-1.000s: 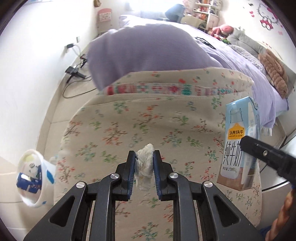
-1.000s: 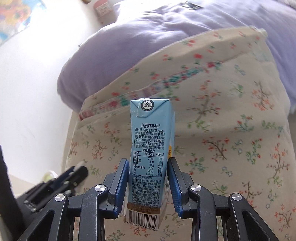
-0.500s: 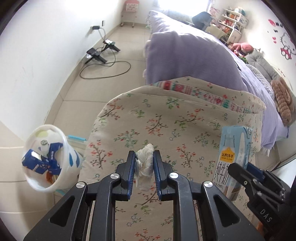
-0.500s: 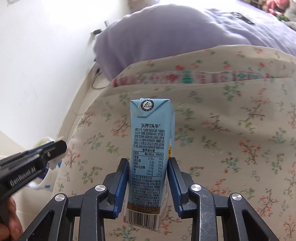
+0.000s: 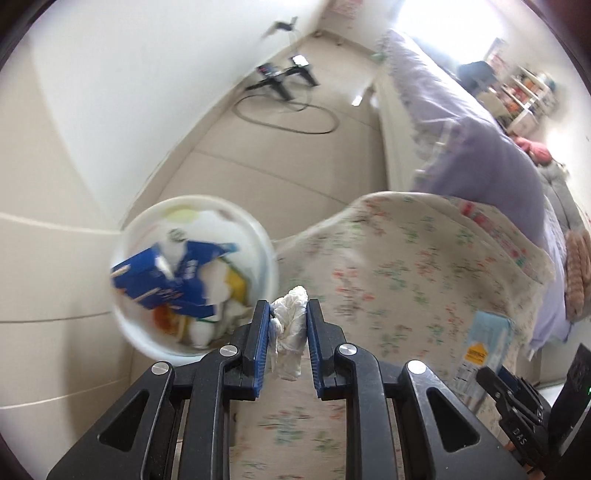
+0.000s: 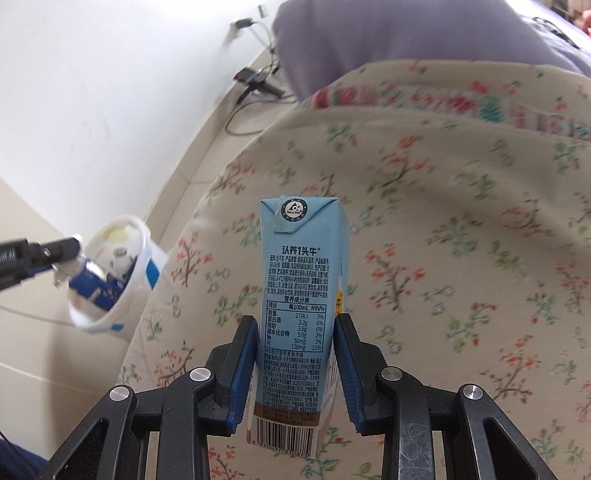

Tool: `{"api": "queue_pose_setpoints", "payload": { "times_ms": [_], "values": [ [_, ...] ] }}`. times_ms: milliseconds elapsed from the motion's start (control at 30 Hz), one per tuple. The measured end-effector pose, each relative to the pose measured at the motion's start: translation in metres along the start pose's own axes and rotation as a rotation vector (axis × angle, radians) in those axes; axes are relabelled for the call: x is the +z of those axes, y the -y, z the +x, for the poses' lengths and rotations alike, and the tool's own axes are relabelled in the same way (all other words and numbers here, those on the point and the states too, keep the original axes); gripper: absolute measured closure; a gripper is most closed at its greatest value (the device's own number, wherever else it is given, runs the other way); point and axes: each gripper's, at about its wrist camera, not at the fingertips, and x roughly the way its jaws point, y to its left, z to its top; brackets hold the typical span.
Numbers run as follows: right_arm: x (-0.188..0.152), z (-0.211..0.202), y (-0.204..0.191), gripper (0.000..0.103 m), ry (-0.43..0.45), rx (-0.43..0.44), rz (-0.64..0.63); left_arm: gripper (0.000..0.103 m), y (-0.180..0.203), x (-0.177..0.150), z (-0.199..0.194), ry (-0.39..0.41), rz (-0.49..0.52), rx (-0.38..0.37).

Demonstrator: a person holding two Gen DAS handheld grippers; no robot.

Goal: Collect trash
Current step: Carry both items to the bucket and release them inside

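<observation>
Now the left gripper (image 5: 284, 314) is closed on a crumpled white tissue (image 5: 290, 332) at the lower centre of the left wrist view; its two blue pads press the wad from both sides, with only a narrow gap between them. Just to the left of the gripper tips, in the middle left of that frame, stands a white trash bin (image 5: 147, 339) on the pale floor. It already holds blue cartons (image 5: 166, 273), white paper and some yellow and orange scraps. The tissue is beside the bin rim, over the edge of the floral quilt (image 5: 406, 266); whether it is above the opening I cannot tell.

The right gripper (image 6: 295, 354) is closed on a light blue milk carton (image 6: 299, 280) at the centre of the right wrist view. The carton stands upright between the blue pads, which grip its lower half, with the nutrition table facing the camera and the barcode at the bottom. Behind it the floral quilt fills the right side of the frame. At the middle left of this view the white trash bin (image 6: 129, 302) appears tilted, and the black tip of the left gripper (image 6: 55, 254) is over its opening. A purple blanket (image 6: 406, 33) lies at the top of the frame, and black cables (image 6: 255, 85) lie on the floor by the white wall (image 6: 92, 92).
</observation>
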Motion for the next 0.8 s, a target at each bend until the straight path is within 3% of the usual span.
{"api": "queue_pose_setpoints", "payload": {
  "times_ms": [133,267,367,433,600,800],
  "values": [
    [-0.004,0.014,-0.006,0.065,-0.047,0.055,0.030,0.082,-0.040,0.004,0.016,-0.054,-0.102,-0.009],
    [-0.004,0.021,-0.016,0.065,-0.049,0.069,0.022,0.081,-0.049,0.005,0.029,-0.077,-0.092,0.021],
    [-0.003,0.022,-0.022,0.065,-0.036,0.086,0.018,0.073,-0.047,0.005,0.042,-0.120,-0.055,0.044],
    [-0.004,0.023,-0.026,0.065,-0.025,0.095,0.012,0.062,-0.049,0.006,0.047,-0.142,-0.050,0.079],
    [0.001,0.036,-0.034,0.065,-0.030,0.115,0.029,0.058,-0.058,0.007,0.021,-0.107,-0.082,0.023],
    [0.019,0.043,-0.069,0.065,0.018,0.196,0.022,0.048,-0.073,0.012,-0.024,0.002,-0.121,-0.001]
  ]
}}
